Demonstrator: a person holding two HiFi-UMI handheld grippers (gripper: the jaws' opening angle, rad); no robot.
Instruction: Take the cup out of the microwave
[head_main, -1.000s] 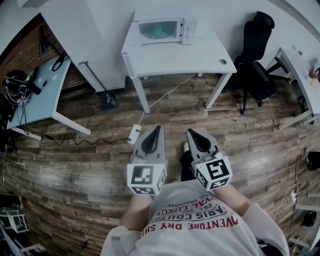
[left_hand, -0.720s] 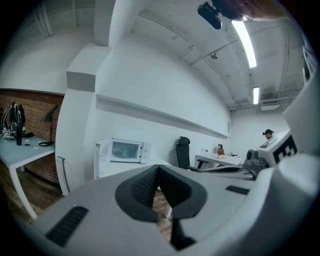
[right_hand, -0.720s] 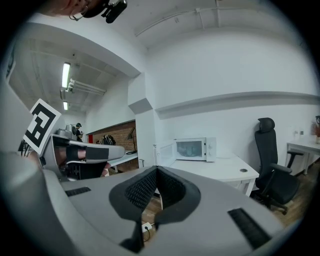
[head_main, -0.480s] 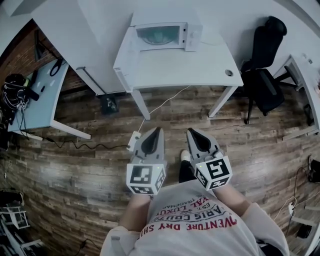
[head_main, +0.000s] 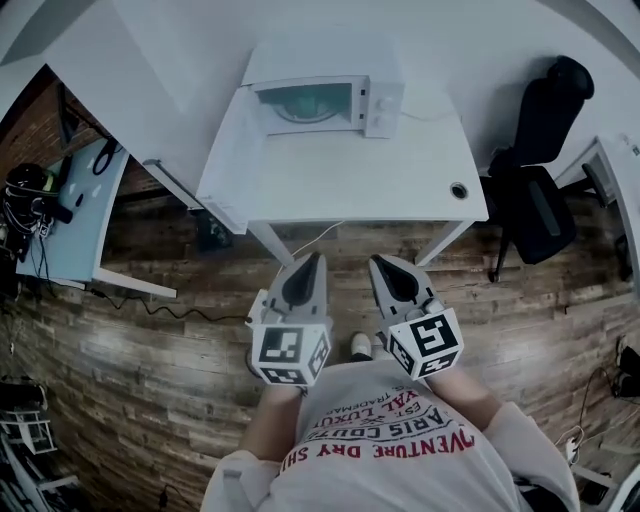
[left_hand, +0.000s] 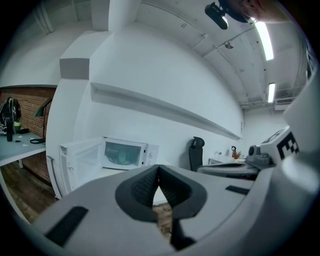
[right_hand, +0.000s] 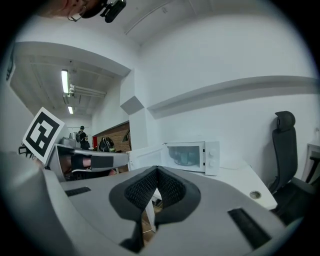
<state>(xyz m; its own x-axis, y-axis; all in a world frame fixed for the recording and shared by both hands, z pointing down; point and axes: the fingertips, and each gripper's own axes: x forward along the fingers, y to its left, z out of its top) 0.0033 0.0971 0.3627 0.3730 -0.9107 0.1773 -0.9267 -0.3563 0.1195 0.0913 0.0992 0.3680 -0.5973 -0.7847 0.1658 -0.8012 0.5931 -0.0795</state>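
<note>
Well short of microwave (head_main: 325, 100) — left tool (head_main: 315, 260), right tool (head_main: 379, 263) closed, empty.

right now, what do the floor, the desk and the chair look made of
Floor: matte wood planks or wood-look laminate; grain and board seams show.
Desk: smooth white, likely laminate or painted board; even, plain top.
Chair: black, perhaps padded fabric or mesh; too dark to tell.

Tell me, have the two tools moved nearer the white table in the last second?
Yes. The left tool and right tool have come forward toward the table; their tips now nearly reach its front edge.
</note>
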